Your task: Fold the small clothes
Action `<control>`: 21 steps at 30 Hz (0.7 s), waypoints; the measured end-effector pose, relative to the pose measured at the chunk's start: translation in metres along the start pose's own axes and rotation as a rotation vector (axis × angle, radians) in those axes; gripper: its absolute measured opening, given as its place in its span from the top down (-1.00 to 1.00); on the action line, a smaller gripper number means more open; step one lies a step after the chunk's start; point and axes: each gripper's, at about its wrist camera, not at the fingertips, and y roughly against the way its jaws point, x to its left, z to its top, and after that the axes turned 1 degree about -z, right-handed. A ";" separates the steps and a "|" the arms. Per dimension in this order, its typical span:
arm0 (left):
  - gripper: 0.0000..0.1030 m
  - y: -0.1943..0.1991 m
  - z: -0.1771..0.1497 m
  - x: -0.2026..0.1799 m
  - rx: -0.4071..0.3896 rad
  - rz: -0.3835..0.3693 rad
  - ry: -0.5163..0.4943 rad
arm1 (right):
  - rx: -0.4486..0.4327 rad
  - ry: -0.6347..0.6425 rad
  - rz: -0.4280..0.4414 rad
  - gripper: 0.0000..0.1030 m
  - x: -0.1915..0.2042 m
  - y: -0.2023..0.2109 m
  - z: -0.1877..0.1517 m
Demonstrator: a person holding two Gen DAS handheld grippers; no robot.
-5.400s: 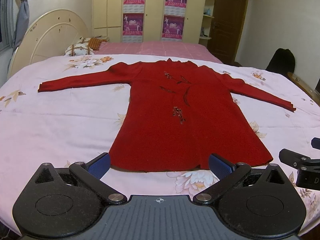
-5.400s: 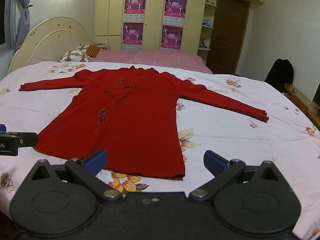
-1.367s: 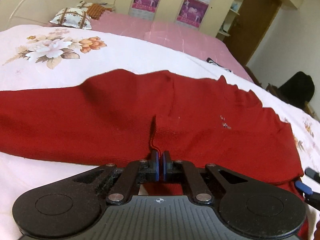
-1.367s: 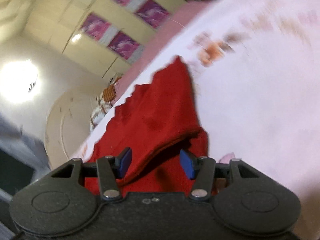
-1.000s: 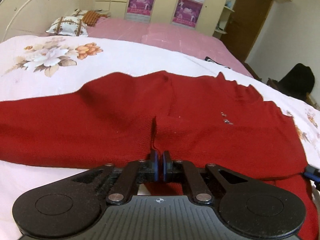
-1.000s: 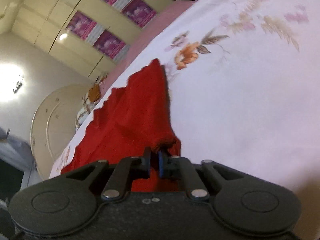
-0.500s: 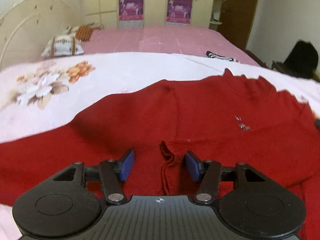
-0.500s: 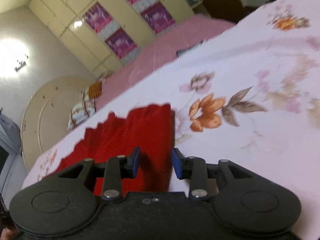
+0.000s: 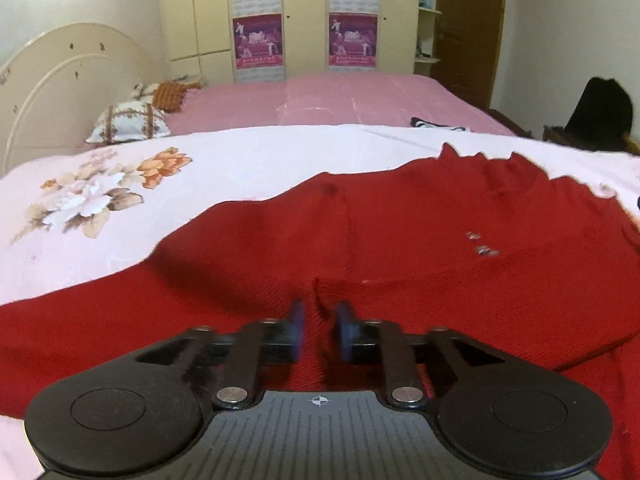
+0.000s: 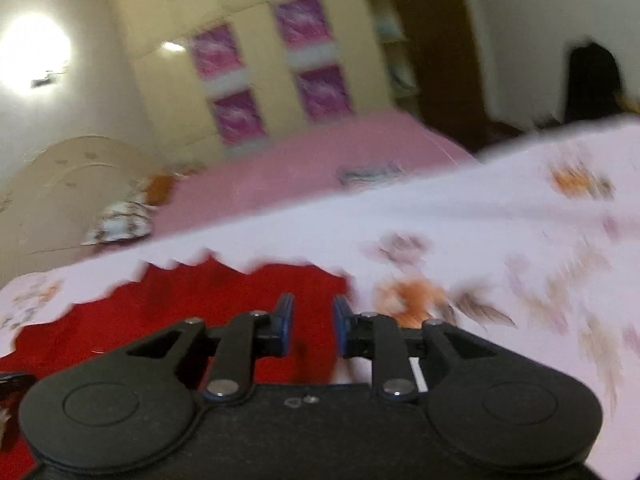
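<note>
Two hand-held grippers, left (image 9: pixel 319 330) and right (image 10: pixel 311 328), are closing over the red garment (image 9: pixel 400 240) without grasping it, so a careless pinch could undo its fold on the bed (image 9: pixel 240 160).

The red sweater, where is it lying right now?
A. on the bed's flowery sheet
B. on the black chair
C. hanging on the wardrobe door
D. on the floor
A: the red sweater lies spread flat on the flowery sheet that covers the bed, with printed blossoms showing beside it in both wrist views.
</note>
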 end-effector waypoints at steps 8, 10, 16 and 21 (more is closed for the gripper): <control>-0.63 0.064 -0.034 0.069 -0.080 0.086 0.207 | 0.109 0.071 -0.001 0.39 0.016 -0.001 -0.016; -0.39 0.084 -0.056 0.109 -0.098 0.102 0.335 | 0.119 0.056 0.000 0.37 0.013 0.007 -0.019; 0.18 0.112 -0.125 0.237 -0.132 0.185 0.883 | 0.172 0.020 0.047 0.31 0.024 0.026 -0.031; 0.18 0.110 -0.165 0.290 -0.258 0.013 1.218 | 0.173 -0.026 0.077 0.28 0.032 0.039 -0.028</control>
